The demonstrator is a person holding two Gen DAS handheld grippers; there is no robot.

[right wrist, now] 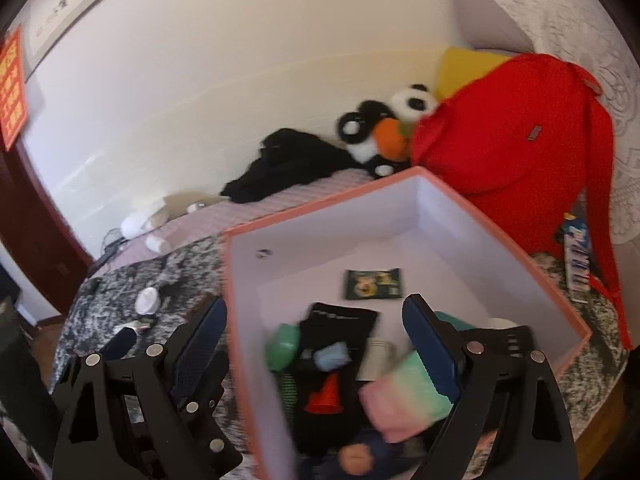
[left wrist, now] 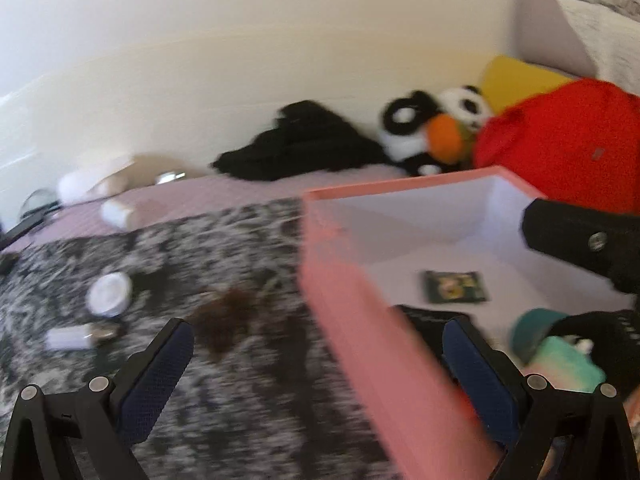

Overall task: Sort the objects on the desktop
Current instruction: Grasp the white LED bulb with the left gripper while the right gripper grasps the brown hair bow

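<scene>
**Both claws wide open at the pink box, loose items left on the blanket**

Left wrist view, blurred: the left claw [left wrist: 318, 364] is spread wide and holds nothing; its fingers straddle the near wall of the pink box [left wrist: 360, 344], one outside over the patterned blanket [left wrist: 168, 248], one inside. Left of the box, on the blanket, lie a white round jar [left wrist: 109, 294], a small white tube [left wrist: 66, 338] just nearer the camera, and a brown tuft [left wrist: 224, 320] between jar and box. Inside the box lies a dark green packet [left wrist: 454, 287]. Behind the box sit a red backpack [left wrist: 568, 140], a panda toy [left wrist: 436, 128] and black cloth [left wrist: 296, 144].

Right wrist view: the right claw [right wrist: 316, 354] is also fully open and empty, straddling the box's left wall [right wrist: 244, 320]. In the box lie the packet [right wrist: 373, 284], a black pouch [right wrist: 340, 328], a green egg-shaped thing [right wrist: 284, 346], a red cone [right wrist: 326, 394] and a pastel sponge-like block [right wrist: 404, 396].

The jar looks light, rigid and smooth, so it may slip; gripping across its sides seems best. The tube should be taken across its middle. The tuft looks soft and would need a pinch at its thickest part.
</scene>
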